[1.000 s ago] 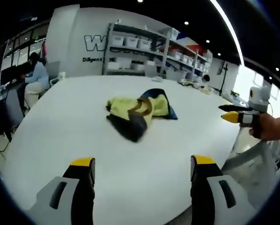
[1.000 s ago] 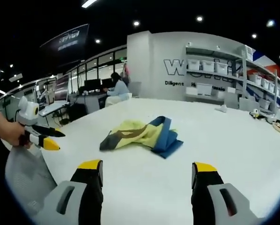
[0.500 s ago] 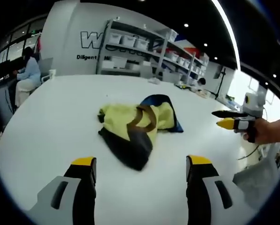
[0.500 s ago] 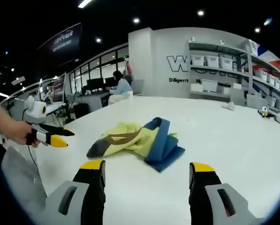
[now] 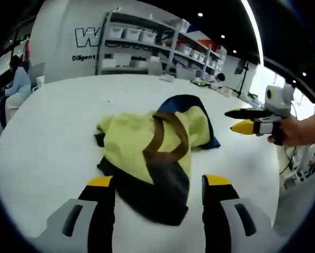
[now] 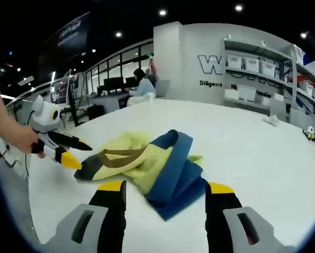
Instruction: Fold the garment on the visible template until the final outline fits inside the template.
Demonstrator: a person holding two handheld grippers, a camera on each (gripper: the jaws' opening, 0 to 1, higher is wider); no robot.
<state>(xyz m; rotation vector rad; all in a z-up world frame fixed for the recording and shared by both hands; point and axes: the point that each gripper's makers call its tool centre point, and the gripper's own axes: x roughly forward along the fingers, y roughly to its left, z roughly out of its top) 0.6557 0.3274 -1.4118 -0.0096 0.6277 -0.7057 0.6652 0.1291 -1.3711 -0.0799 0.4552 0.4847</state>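
In the left gripper view, the left gripper (image 5: 158,184) stands wide open and empty, its jaws straddling the dark near hem of the crumpled garment (image 5: 152,145). The right gripper (image 5: 241,120) hovers beside the garment's blue edge, jaws parted, holding nothing. In the right gripper view, its own jaws (image 6: 165,190) frame the blue folds (image 6: 173,176). The white table (image 5: 51,116) lies bare all around the heap. Beyond stand shelves (image 5: 141,45) and a seated person (image 6: 142,84).
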